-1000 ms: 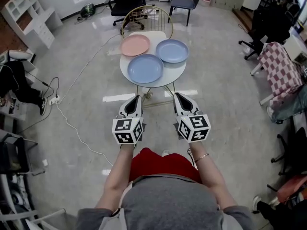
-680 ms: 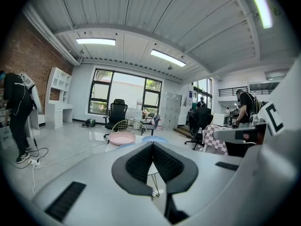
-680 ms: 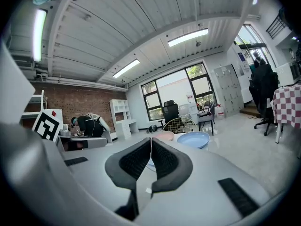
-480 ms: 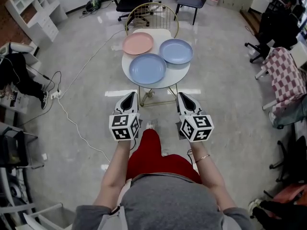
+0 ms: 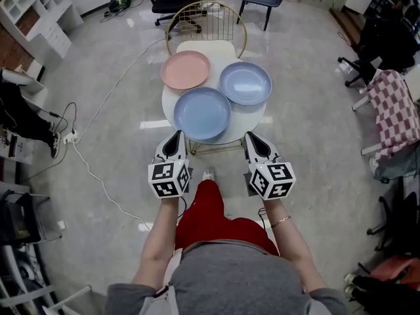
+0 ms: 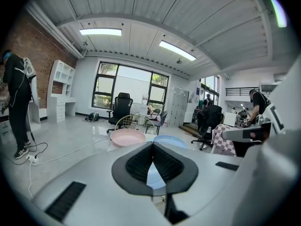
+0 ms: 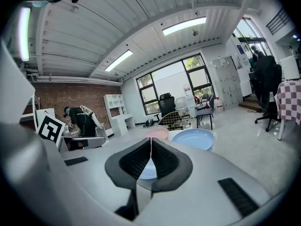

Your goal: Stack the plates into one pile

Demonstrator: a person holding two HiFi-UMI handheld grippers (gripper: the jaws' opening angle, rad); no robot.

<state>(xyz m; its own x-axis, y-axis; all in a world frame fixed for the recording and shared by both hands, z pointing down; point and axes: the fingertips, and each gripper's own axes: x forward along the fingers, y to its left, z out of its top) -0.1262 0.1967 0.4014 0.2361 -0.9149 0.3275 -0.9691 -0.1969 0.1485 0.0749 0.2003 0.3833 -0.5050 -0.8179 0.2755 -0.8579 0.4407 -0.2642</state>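
Approach phase: nothing stacked, no plate touched yet. Three plates lie singly on the round surface (image 5: 251,118): pink plate (image 5: 186,69) at far left, far blue plate (image 5: 245,83) at far right, near blue plate (image 5: 202,113) closest to the person, with rims close or touching but none overlapping. The left gripper (image 5: 176,136) and right gripper (image 5: 252,137) are side by side, just short of the surface's near edge and pointing at it. Both gripper views show the jaws fully closed with nothing between them, and the plates are visible beyond the tips. My read of the next move: open one set of jaws, reach to a plate rim, pinch it with one jaw under the lip, lift and set it on a neighbour. The near blue plate looks like the easiest base. The rims are shallow, so a low, flat approach is probably needed, and the plate may slide on the smooth top.
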